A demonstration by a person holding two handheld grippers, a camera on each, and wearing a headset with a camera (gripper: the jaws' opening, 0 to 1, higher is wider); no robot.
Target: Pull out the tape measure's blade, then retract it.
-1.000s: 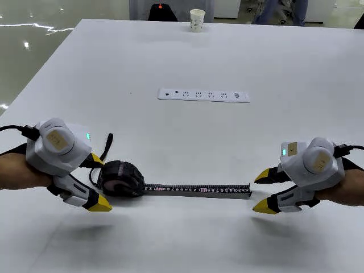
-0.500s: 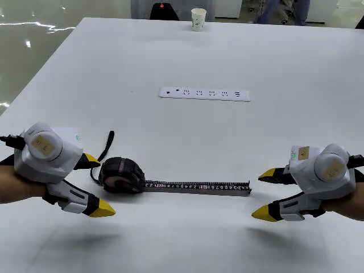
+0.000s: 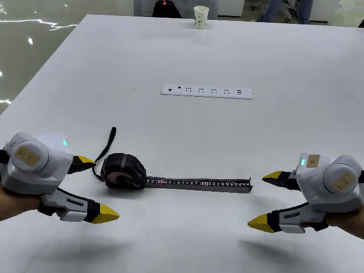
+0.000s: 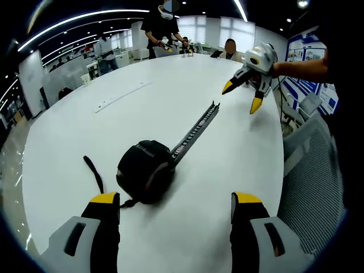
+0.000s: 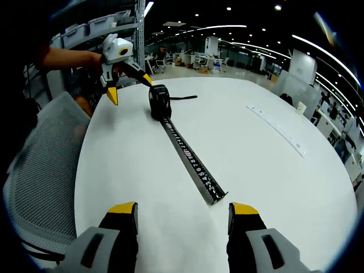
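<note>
Both claws have drawn back from the tape measure (image 3: 122,170), which lies on the white surface (image 3: 284,68) with its blade (image 3: 199,183) extended. The left claw (image 3: 98,187) and right claw (image 3: 263,200) gape wide, empty. Paper cup (image 3: 201,16) at the far edge; contents indiscernible.

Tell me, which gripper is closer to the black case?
The left gripper, open beside the case; the right gripper faces the blade tip.

White counter (image 3: 170,51) carried: one black tape measure (image 3: 123,170), blade (image 3: 199,183) lying extended flat, wrist strap (image 3: 108,142) trailing on the surface; one white power strip (image 3: 206,91) at mid-surface; one paper cup (image 3: 201,16) near the far edge.
</note>
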